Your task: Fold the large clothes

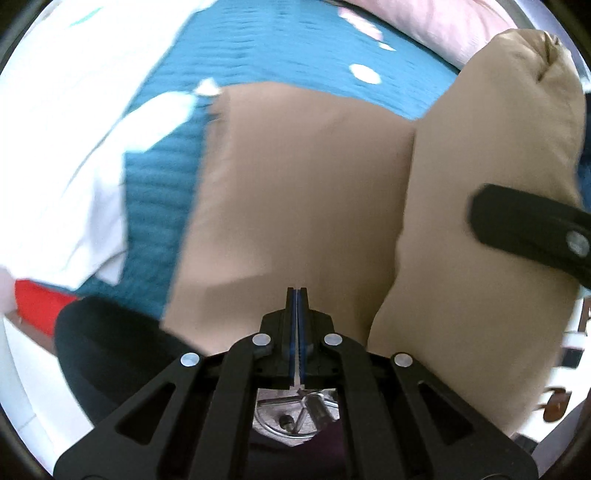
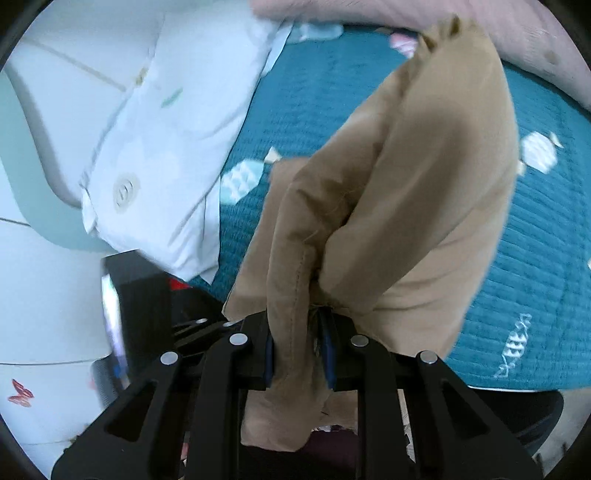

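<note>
A large tan garment (image 1: 295, 177) lies partly spread on a teal quilted bedcover (image 1: 280, 44). My left gripper (image 1: 297, 291) is shut with nothing between its pads, its tips just above the tan cloth's near part. My right gripper (image 2: 297, 325) is shut on a bunched fold of the tan garment (image 2: 424, 184) and holds it lifted above the bedcover (image 2: 535, 258). In the left wrist view this raised fold (image 1: 498, 147) stands at the right, with a finger of the right gripper (image 1: 524, 229) against it.
A white buttoned garment (image 2: 147, 129) lies on the bed's left; it also shows in the left wrist view (image 1: 74, 129). A pink pillow (image 2: 517, 29) is at the far edge. A black object (image 1: 110, 339) and something red (image 1: 37, 302) sit at lower left.
</note>
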Tool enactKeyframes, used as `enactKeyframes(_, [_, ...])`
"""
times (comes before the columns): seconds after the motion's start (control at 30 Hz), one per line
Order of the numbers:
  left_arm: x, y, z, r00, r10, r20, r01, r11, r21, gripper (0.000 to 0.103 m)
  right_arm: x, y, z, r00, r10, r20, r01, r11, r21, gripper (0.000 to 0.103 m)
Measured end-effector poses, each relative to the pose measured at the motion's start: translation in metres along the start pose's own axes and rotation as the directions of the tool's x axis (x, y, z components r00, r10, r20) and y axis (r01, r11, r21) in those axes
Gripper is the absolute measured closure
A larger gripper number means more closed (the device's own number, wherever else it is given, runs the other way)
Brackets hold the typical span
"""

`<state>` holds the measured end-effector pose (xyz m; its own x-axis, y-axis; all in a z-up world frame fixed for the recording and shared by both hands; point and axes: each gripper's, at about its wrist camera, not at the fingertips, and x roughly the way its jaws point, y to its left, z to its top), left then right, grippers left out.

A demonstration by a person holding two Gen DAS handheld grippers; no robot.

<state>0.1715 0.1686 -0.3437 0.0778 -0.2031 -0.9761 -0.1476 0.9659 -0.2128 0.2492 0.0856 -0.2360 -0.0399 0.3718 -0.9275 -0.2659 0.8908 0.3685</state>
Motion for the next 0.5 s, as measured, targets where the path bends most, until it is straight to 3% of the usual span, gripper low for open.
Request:
enactKeyframes(0.2, [-0.007, 0.060, -0.006, 1.000, 0.007, -0.018, -0.009, 0.994, -0.113, 0.102, 0.073, 0.037, 0.024, 0.987, -0.096, -0.126, 0.087, 0.993, -0.075, 0.084])
enactKeyframes(0.5, [0.003, 0.105, -0.021, 0.999, -0.003, -0.040, -0.005, 0.980, -0.200, 0.102, 0.138, 0.061, 0.043, 0.953, -0.228, -0.202, 0.203, 0.970, -0.138, 0.084])
